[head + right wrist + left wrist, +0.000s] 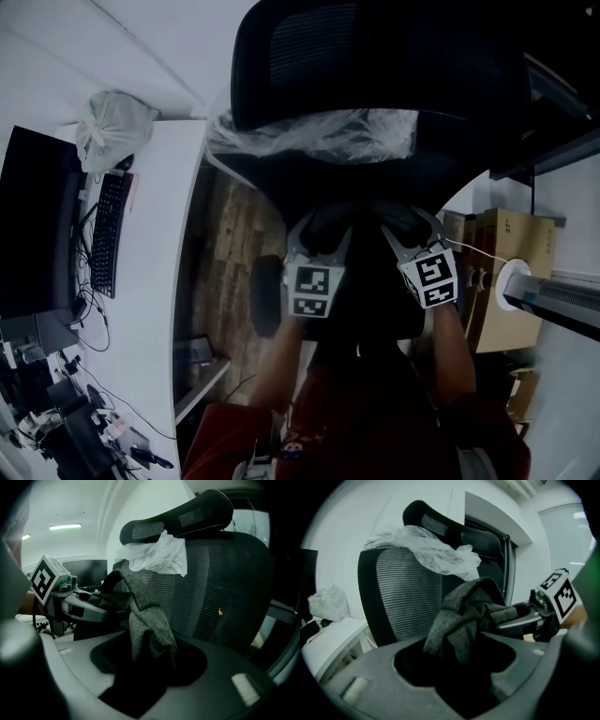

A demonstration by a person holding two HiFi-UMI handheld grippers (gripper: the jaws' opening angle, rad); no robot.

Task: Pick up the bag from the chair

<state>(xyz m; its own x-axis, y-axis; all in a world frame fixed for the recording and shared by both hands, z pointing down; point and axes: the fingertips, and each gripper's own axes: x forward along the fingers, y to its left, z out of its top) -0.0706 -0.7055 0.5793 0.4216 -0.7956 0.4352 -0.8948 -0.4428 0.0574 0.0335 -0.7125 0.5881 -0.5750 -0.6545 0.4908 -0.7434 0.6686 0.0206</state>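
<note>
The bag (457, 613), a grey woven fabric one, sits in front of the mesh back of a black office chair (375, 56), between the two grippers. Its cloth is gathered up into folds. No view shows whether its bottom rests on the seat, and what is inside it cannot be seen.

The left gripper (454, 670) has its fingers closed partway on a fold of the grey cloth, which runs down into the gap between them. The right gripper (143, 672) holds the bag's other side in the same way, with a band of the fabric pinched between its narrowed fingers. In the head view the two grippers stand side by side, close together, both pointing toward the chair back.

A crumpled sheet of clear plastic (319, 136) hangs over the top of the chair back, under the headrest.

To the left stands a white desk (164, 281) with a keyboard (106, 234) and a dark monitor (33, 225). A white plastic sack (112, 127) sits at its far end, bulging, contents hidden. A cardboard box (506, 272) stands on the right.
</note>
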